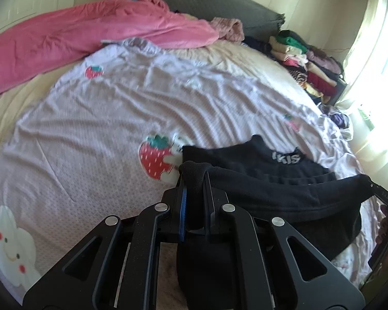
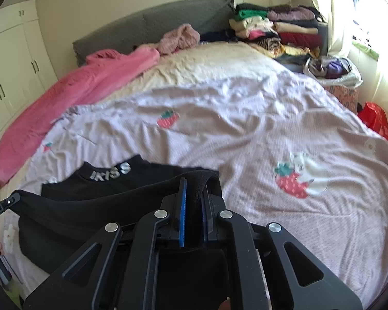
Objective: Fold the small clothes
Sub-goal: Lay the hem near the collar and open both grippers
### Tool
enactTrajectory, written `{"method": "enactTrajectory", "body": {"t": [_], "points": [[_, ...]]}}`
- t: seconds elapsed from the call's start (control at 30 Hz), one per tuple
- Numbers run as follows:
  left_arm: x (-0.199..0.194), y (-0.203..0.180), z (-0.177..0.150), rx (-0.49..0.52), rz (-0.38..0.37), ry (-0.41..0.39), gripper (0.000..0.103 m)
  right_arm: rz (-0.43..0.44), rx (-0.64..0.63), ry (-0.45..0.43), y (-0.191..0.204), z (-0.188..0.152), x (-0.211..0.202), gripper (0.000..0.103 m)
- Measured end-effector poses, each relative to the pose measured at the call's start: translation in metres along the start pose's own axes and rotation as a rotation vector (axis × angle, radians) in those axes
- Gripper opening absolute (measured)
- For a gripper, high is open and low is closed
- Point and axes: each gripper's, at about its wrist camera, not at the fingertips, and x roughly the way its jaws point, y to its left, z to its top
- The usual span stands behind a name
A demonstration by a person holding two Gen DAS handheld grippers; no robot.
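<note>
A small black garment (image 1: 284,196) with silver lettering at its collar (image 1: 285,158) lies near the front of the bed. My left gripper (image 1: 194,180) is shut on one corner of its near edge. My right gripper (image 2: 192,193) is shut on the other corner of the black garment (image 2: 103,206). The edge is stretched between the two grippers and lifted a little off the bed, while the collar part (image 2: 111,171) lies flat. The right gripper shows at the right edge of the left wrist view (image 1: 380,193), and the left gripper at the left edge of the right wrist view (image 2: 2,206).
The bed has a pale lilac cover with strawberry prints (image 2: 245,129). A pink blanket (image 1: 77,41) lies bunched along the far left side. Stacks of folded clothes (image 2: 276,28) sit at the head by the window. A basket of clothes (image 2: 333,69) and a red bag (image 2: 375,118) stand to the right.
</note>
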Motion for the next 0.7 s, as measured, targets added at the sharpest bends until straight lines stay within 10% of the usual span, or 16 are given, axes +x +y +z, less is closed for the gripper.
{"method": "enactTrajectory", "body": {"t": [0.17,0.27,0.57,0.7], "points": [[0.01,0.0,-0.007,-0.004,0.03,-0.01,0.01,-0.035,0.009,0.027,-0.009,-0.009,0.018,0.019],[0.005,-0.001,-0.008,-0.003,0.035,-0.041,0.029,-0.06,0.04,-0.001,-0.019,-0.01,0.012,0.057],[-0.03,-0.033,-0.022,0.127,-0.013,-0.113,0.03,0.008,-0.085,-0.106,0.003,-0.023,-0.034,0.057],[-0.023,-0.056,-0.038,0.169,-0.112,-0.036,0.031,0.126,-0.204,-0.093,0.037,-0.032,-0.04,0.039]]}}
